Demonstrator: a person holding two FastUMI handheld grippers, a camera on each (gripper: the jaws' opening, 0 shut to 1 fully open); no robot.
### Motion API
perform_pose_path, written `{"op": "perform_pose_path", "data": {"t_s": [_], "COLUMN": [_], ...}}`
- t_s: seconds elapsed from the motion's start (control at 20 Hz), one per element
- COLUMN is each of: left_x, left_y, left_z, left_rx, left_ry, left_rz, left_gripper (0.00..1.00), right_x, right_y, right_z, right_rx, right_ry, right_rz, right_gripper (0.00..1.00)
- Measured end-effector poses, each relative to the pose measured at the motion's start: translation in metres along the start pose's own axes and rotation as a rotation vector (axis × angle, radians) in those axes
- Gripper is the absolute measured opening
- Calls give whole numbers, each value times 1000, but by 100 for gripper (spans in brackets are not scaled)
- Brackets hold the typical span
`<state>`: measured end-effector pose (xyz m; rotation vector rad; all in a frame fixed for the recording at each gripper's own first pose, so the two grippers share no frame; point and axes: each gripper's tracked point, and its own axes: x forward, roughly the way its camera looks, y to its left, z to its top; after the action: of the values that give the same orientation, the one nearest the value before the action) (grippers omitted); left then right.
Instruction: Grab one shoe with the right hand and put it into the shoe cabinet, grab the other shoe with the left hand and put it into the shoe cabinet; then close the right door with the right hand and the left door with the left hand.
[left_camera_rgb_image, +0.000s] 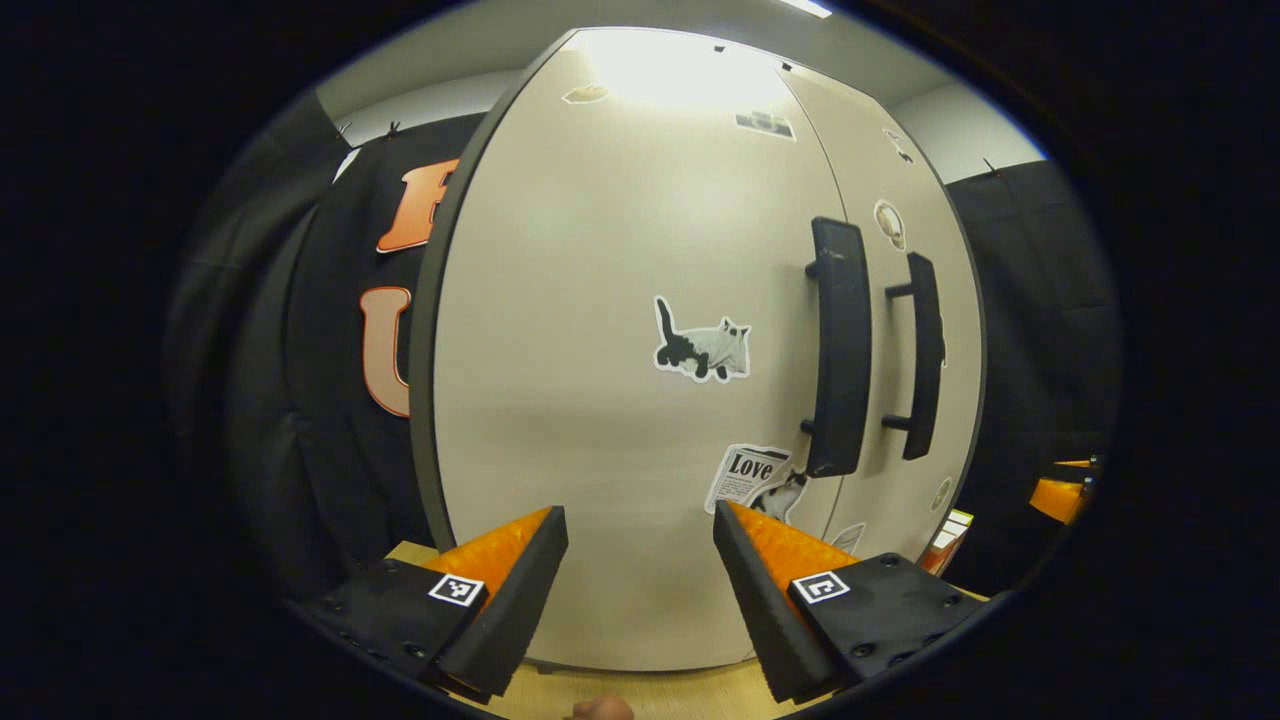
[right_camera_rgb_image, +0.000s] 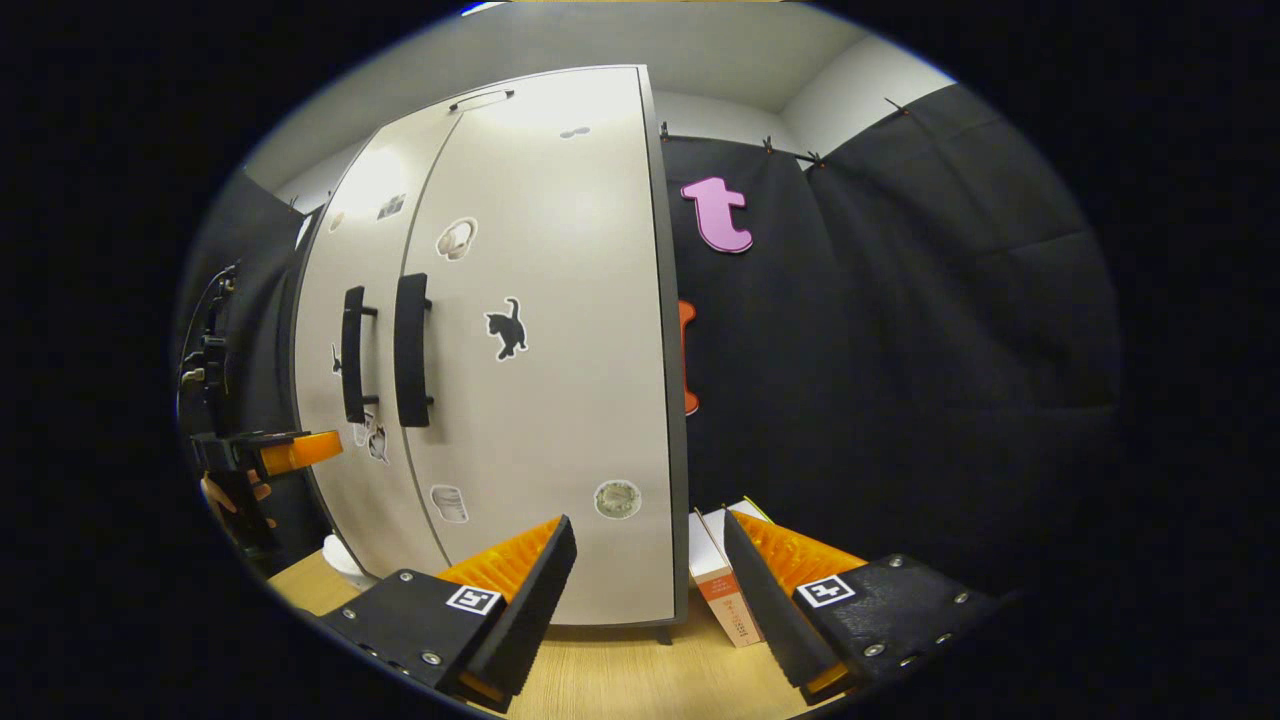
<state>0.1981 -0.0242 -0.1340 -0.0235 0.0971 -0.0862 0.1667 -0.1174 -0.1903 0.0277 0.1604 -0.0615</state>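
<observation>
The pale beige two-door shoe cabinet (left_camera_rgb_image: 620, 300) stands on the light wooden counter (right_camera_rgb_image: 620, 670) with both doors shut, so the shoes inside are hidden. The left tongs (left_camera_rgb_image: 640, 580) and right tongs (right_camera_rgb_image: 650, 590) hover before it, spread apart and holding nothing. In the right gripper view a small white-and-orange box (right_camera_rgb_image: 718, 585) stands just beside the cabinet, its lower part hidden behind one finger.

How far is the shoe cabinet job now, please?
It looks finished. The left door and right door both sit shut, handles side by side, and I see no shoes outside, so they are presumably inside. The left tool and right tool are open and hold nothing. Nothing seems left.
</observation>
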Motion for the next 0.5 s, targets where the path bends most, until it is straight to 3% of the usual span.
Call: {"op": "perform_pose_path", "data": {"t_s": [0.15,0.3,0.5], "left_x": [-34,-75,-119], "left_y": [9,31,49], "left_z": [18,25,33], "left_rx": [46,114,123], "left_ry": [-7,28,28], "left_rz": [11,93,129], "left_gripper": [96,96,96], "right_x": [-18,-40,-68], "right_y": [10,26,40], "right_z": [24,51,81], "right_rx": [-13,-18,-38], "right_ry": [-17,-41,-84], "right_rz": [21,56,83], "right_gripper": [92,92,92]}}
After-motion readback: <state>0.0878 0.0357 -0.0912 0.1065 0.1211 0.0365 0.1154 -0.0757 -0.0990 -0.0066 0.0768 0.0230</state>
